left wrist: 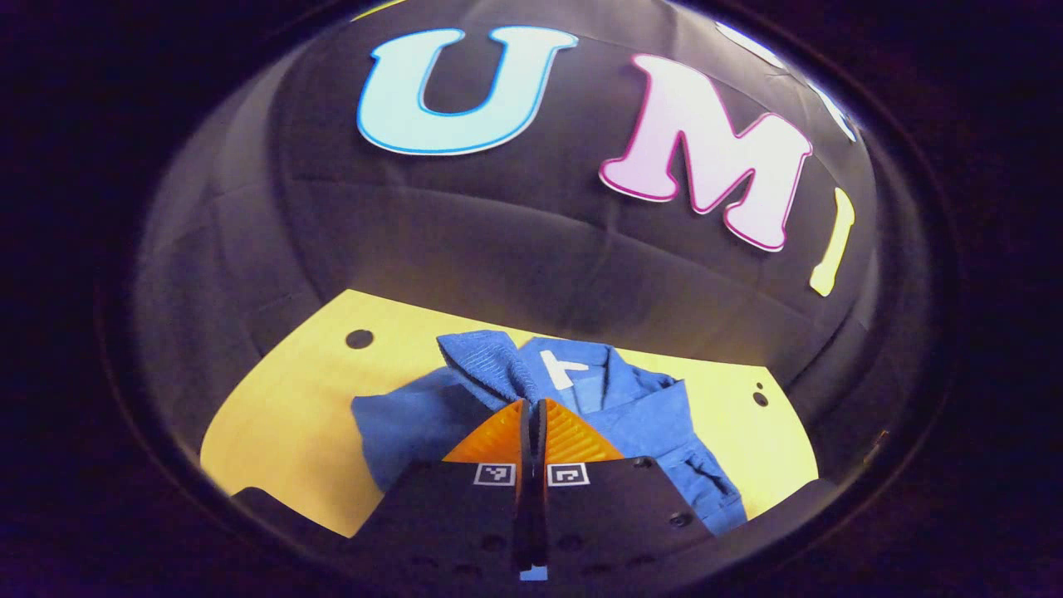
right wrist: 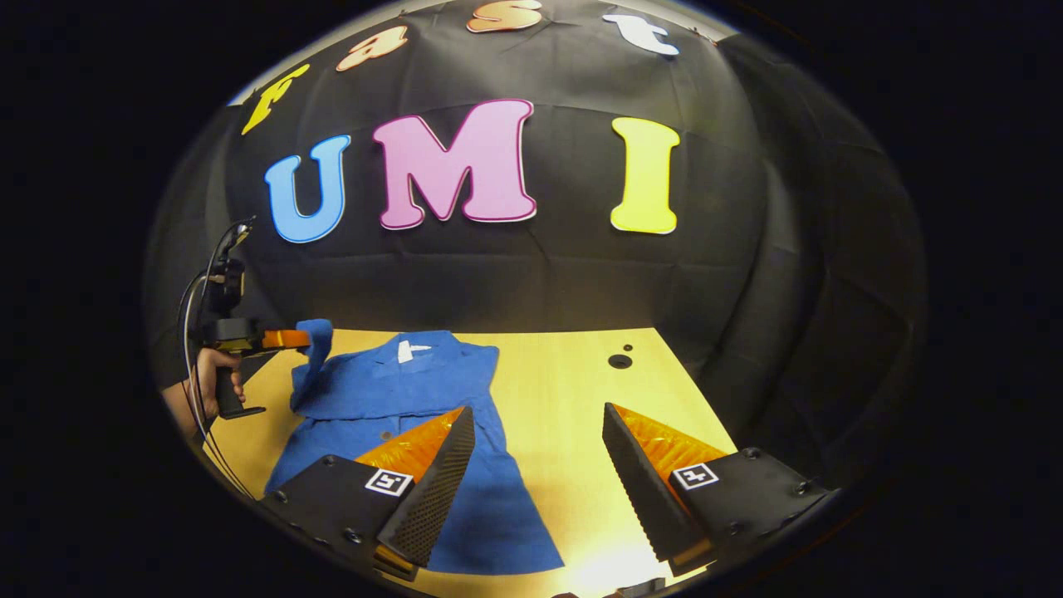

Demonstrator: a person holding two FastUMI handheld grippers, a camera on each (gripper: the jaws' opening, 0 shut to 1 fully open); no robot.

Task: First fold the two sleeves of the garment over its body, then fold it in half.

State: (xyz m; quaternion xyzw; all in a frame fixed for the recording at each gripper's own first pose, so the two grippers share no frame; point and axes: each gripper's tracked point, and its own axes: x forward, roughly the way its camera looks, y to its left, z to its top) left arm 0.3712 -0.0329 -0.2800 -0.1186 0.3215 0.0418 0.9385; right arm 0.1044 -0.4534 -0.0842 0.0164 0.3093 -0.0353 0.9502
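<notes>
Spread wide apart, the right tool (right wrist: 531,465) is held low over the near part of the wooden counter (right wrist: 573,390), above the right edge of the blue shirt (right wrist: 399,390), nothing between its fingers. On the left, the left tool (left wrist: 531,407) is clamped on the shirt's sleeve (left wrist: 482,353), which is lifted off the counter, a hand (right wrist: 214,370) gripping its handle. The shirt lies flat, collar toward the far wall.

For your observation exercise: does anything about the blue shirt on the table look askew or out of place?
Yes. One sleeve of the blue shirt is lifted off the wooden table, pinched in the left gripper, so that side looks bunched. The right gripper hangs open.
</notes>
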